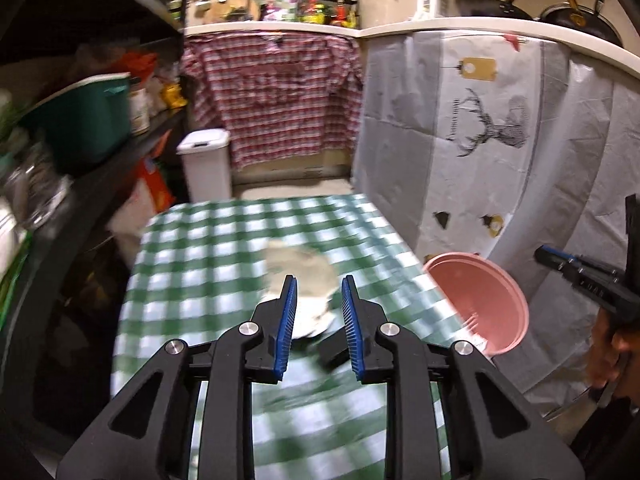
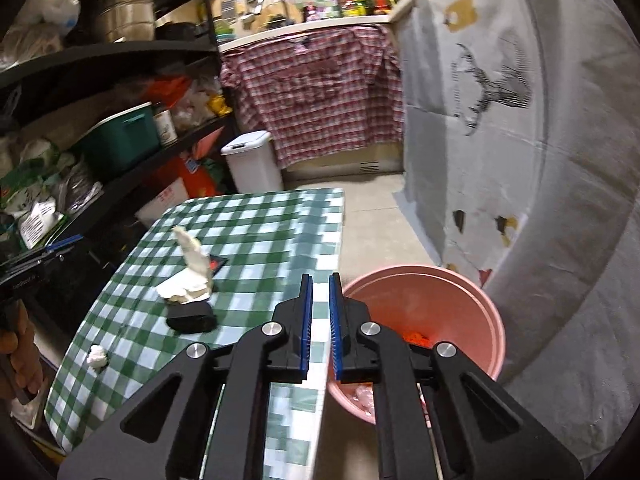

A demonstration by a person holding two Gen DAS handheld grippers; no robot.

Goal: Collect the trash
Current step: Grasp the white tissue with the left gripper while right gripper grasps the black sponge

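A crumpled white paper (image 2: 188,276) lies on the green-checked table (image 2: 256,224), with a black lump (image 2: 191,319) in front of it and a small white wad (image 2: 98,357) near the left edge. The paper is blurred in the left wrist view (image 1: 300,276). My left gripper (image 1: 319,286) is open above the paper, with nothing between its pads. My right gripper (image 2: 318,282) is nearly closed and empty, over the table's right edge beside the pink basin (image 2: 472,300), which holds some scraps. The basin also shows in the left wrist view (image 1: 480,300).
A black shelf rack (image 2: 120,52) full of containers stands left of the table. A white lidded bin (image 2: 252,164) stands on the floor behind it. A sheet-covered counter (image 2: 520,160) runs along the right. Bare floor (image 2: 372,220) lies between table and counter.
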